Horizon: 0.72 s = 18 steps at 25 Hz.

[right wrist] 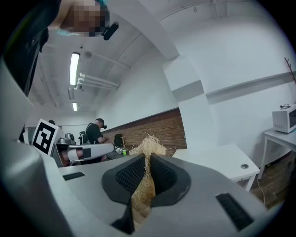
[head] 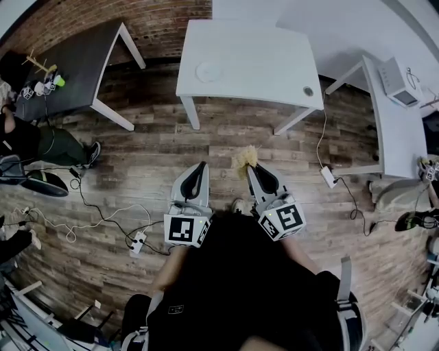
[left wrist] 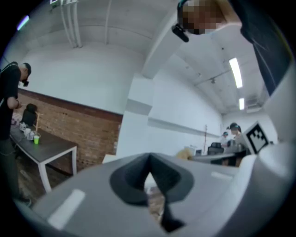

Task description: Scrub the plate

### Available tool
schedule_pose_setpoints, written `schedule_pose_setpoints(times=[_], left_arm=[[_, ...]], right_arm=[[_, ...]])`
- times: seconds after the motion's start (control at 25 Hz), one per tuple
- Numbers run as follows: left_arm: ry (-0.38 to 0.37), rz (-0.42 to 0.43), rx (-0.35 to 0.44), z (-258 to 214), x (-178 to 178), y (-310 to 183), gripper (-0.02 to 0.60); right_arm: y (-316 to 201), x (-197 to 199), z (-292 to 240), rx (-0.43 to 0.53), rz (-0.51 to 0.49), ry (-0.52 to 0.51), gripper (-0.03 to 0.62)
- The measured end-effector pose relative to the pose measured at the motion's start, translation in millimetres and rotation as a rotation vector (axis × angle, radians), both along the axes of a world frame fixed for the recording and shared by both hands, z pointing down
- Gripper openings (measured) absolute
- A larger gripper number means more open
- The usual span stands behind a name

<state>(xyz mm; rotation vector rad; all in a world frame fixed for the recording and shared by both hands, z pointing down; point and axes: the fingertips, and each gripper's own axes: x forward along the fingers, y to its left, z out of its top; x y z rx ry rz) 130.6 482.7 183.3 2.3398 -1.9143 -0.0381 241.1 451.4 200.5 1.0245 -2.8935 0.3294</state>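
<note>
Nearest the head camera, the person's dark-clothed torso (head: 233,274) is seen, with 2 marker cubes just ahead of it, 1 on each gripper. The left gripper (head: 199,167) is held level above the wooden floor (head: 137,171); in the left gripper view its jaws are seen pressed together at the tips, with nothing between them (left wrist: 149,159). The right gripper (head: 250,168) is held just beside it, the 2 being near but apart. Its jaws are clamped on a straw-coloured fibre scrubber (head: 245,158), whose frayed tuft is shown projecting past the jaw tips in the right gripper view (right wrist: 147,149). A white power strip (head: 137,241) and cables are seen on the floor to the left. Farther off, a white table (head: 267,62) is shown, and the plate (head: 208,71), white and round, lies flat on it near its left part, well apart from both grippers. A dark table (head: 75,58) stands at far left before a brick wall (head: 164,17).
</note>
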Motion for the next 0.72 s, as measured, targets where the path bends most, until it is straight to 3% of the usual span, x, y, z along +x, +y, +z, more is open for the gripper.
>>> schedule_pose_setpoints(times=[0.48,0.72], left_arm=[[0.006,0.024,-0.028,10,-45,16,0.003],[0.028,0.08,-0.056,25,-74,26,0.003]], right_arm=[[12,-43,4,-0.014,0.03,0.015,0.032],[13,-65,10,-0.01,0.103,0.018,0.032]])
